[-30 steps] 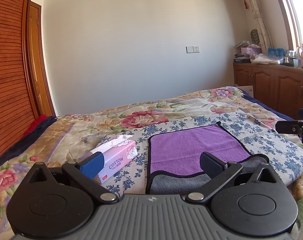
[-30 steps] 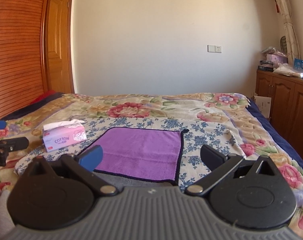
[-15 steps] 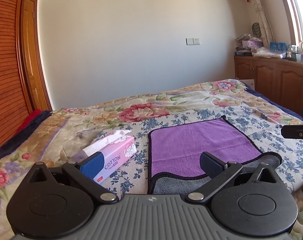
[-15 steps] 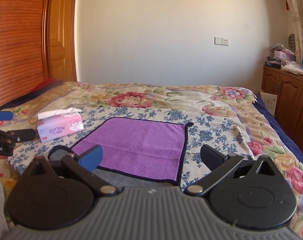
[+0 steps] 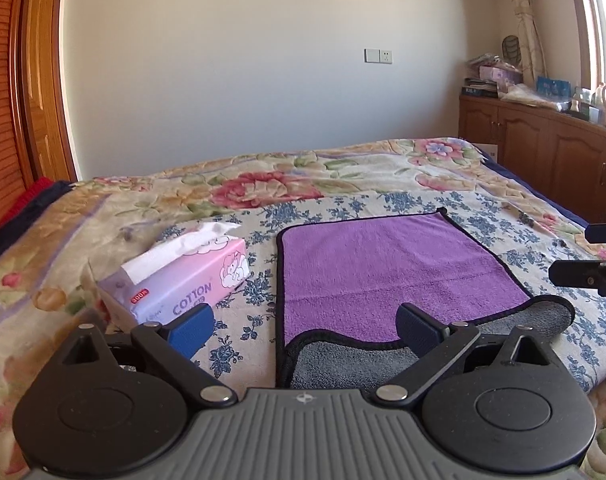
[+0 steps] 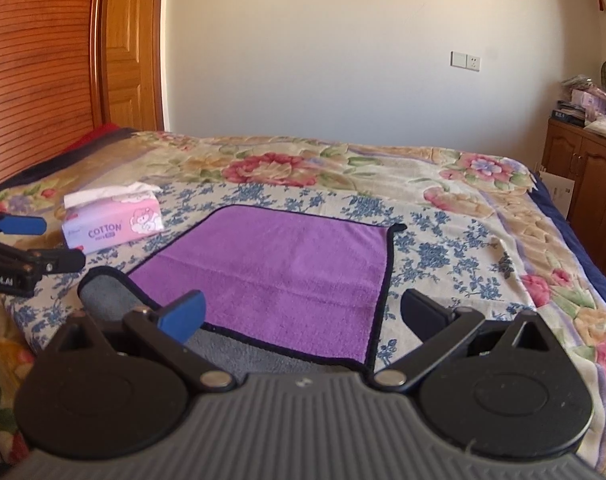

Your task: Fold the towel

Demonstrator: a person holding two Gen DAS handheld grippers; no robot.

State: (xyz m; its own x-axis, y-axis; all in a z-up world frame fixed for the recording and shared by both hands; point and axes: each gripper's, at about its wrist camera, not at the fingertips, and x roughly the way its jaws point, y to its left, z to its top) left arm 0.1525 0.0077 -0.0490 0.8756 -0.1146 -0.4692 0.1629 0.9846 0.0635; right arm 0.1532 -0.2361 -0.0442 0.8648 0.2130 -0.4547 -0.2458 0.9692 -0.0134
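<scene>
A purple towel (image 5: 387,268) with a black hem lies flat on the bed; its near edge is turned over and shows the grey underside (image 5: 355,364). It also shows in the right wrist view (image 6: 287,272), with the grey flap (image 6: 111,292) at its near left. My left gripper (image 5: 303,330) is open and empty above the near left corner. My right gripper (image 6: 301,314) is open and empty above the near edge. Each gripper's fingers show at the side of the other's view: the right one (image 5: 587,272), the left one (image 6: 31,248).
A pink tissue box (image 5: 179,284) stands on the bed left of the towel, close to my left finger; it also shows in the right wrist view (image 6: 111,220). The floral bedspread (image 5: 271,188) stretches back to the wall. Wooden cabinets (image 5: 543,148) stand on the right, a wooden wardrobe (image 6: 35,72) on the left.
Both grippers have moved forward and tilted down a little towards the towel's near edge. The towel and tissue box have not moved. Both grippers stay open.
</scene>
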